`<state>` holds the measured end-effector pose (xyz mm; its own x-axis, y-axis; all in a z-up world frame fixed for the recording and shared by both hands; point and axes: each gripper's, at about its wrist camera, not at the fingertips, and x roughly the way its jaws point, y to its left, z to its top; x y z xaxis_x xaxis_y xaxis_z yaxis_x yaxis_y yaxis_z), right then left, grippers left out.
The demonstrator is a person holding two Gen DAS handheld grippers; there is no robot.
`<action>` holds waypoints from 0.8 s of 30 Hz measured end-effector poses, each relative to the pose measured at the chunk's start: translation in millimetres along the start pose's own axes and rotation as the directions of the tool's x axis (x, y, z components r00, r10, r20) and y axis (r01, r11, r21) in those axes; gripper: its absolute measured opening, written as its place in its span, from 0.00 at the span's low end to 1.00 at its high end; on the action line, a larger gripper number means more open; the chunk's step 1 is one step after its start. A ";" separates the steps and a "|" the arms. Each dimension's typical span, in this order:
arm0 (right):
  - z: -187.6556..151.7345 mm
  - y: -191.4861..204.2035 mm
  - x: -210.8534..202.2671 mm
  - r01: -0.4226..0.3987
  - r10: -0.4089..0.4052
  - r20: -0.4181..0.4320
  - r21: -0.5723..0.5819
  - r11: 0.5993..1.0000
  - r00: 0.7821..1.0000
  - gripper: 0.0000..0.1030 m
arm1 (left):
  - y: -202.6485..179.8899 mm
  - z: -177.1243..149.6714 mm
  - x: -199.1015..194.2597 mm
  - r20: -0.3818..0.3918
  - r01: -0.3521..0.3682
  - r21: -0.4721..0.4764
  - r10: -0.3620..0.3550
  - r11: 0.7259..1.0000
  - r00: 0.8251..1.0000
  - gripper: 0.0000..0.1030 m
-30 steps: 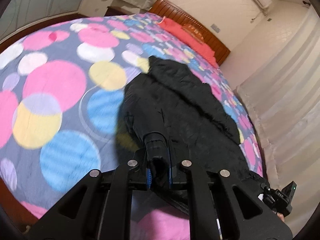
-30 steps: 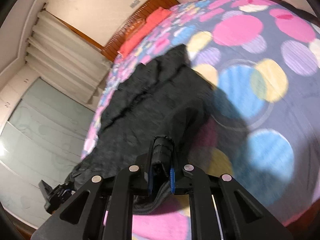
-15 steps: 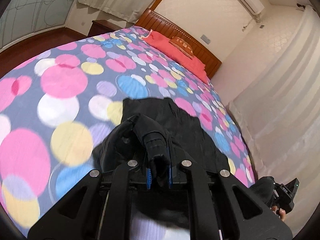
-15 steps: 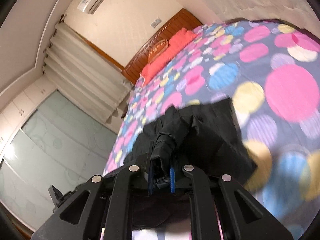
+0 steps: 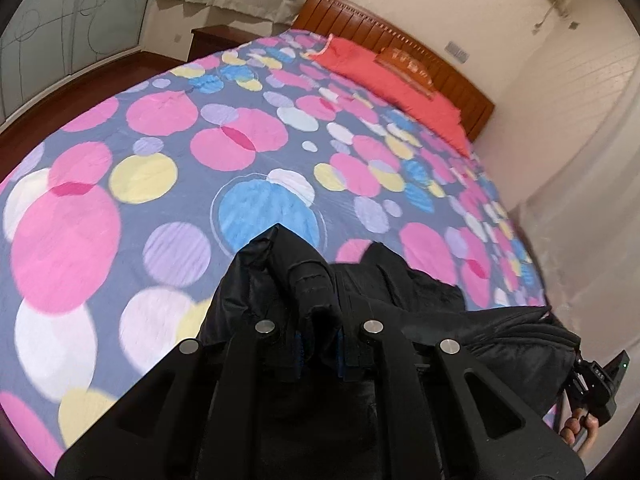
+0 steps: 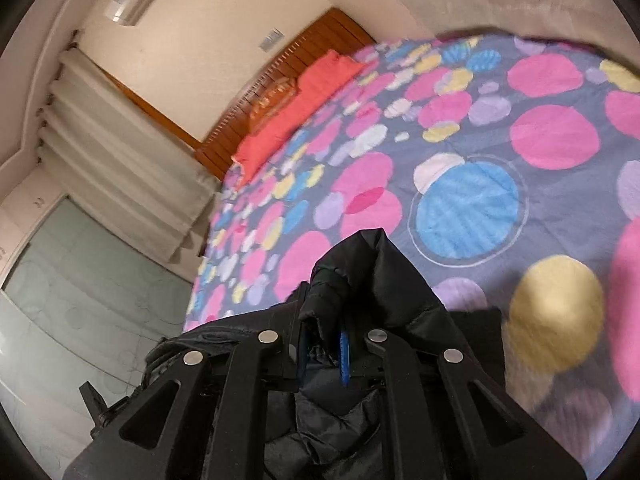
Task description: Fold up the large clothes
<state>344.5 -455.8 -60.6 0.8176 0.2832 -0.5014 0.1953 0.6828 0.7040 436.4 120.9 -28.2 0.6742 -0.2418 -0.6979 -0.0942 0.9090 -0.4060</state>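
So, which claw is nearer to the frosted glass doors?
Left. The left claw, shut on the black jacket, is on the side of the frosted glass doors; the right claw, also gripping it, is further off, by the pale curtain.

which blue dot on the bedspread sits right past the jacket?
The large blue circle ringed by a thin white outline, just beyond the black jacket. Other blue dots are smaller and nearer the red pillows.
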 end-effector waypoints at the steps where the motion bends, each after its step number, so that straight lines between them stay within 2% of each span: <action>1: 3.1 -6.4 14.4 0.009 -0.008 -0.018 0.015 1.000 1.000 0.12 | 2.4 4.7 15.0 -0.013 -0.009 -0.008 0.009 1.000 1.000 0.11; 6: 3.6 -28.9 77.6 0.097 -0.095 -0.091 0.014 0.995 0.991 0.12 | 17.4 8.2 75.1 -0.067 -0.051 -0.054 0.048 0.997 0.997 0.11; 8: 0.8 -34.5 96.6 0.131 -0.131 -0.110 -0.003 0.991 0.985 0.12 | 19.2 7.8 93.9 -0.076 -0.074 -0.041 0.071 0.996 0.995 0.11; 12: -5.0 -44.2 118.8 0.181 -0.180 -0.126 -0.006 0.984 0.976 0.15 | 12.1 5.0 117.9 -0.080 -0.128 0.040 0.131 0.991 0.988 0.14; 15: -4.8 -48.5 121.4 0.176 -0.173 -0.138 0.013 0.984 0.975 0.19 | 15.8 9.1 125.6 -0.102 -0.099 0.023 0.101 0.995 0.990 0.20; 16: -3.7 -48.7 119.1 0.165 -0.161 -0.141 0.021 0.986 0.977 0.21 | 19.2 11.7 123.8 -0.110 -0.069 -0.005 0.068 0.998 0.992 0.29; 17: -2.4 -48.9 117.8 0.156 -0.151 -0.140 0.023 0.988 0.979 0.22 | 22.4 14.9 119.3 -0.112 -0.035 -0.034 0.031 0.999 0.993 0.42; 20: 2.6 -44.2 104.9 0.125 -0.122 -0.128 0.020 0.992 0.984 0.29 | 28.1 23.5 97.6 -0.059 0.010 -0.070 -0.014 0.997 0.998 0.60; 21: 4.5 -41.7 97.1 0.113 -0.109 -0.115 0.024 0.993 0.987 0.34 | 28.6 26.3 91.2 -0.043 0.007 -0.071 -0.010 0.997 0.999 0.62; 22: 6.2 -39.9 93.8 0.107 -0.104 -0.105 0.027 0.994 0.989 0.45 | 29.7 29.7 81.3 -0.017 -0.004 -0.069 0.003 0.998 1.000 0.64; 24: 9.1 -32.1 79.2 0.109 -0.108 -0.051 0.021 0.994 0.993 0.60 | 30.7 33.1 64.0 0.022 -0.019 -0.067 0.021 0.998 1.000 0.64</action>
<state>407.9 -461.4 -118.3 0.7628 0.2418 -0.5997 0.2948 0.6955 0.6553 500.9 144.6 -65.8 0.6877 -0.2156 -0.6932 -0.1558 0.8888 -0.4309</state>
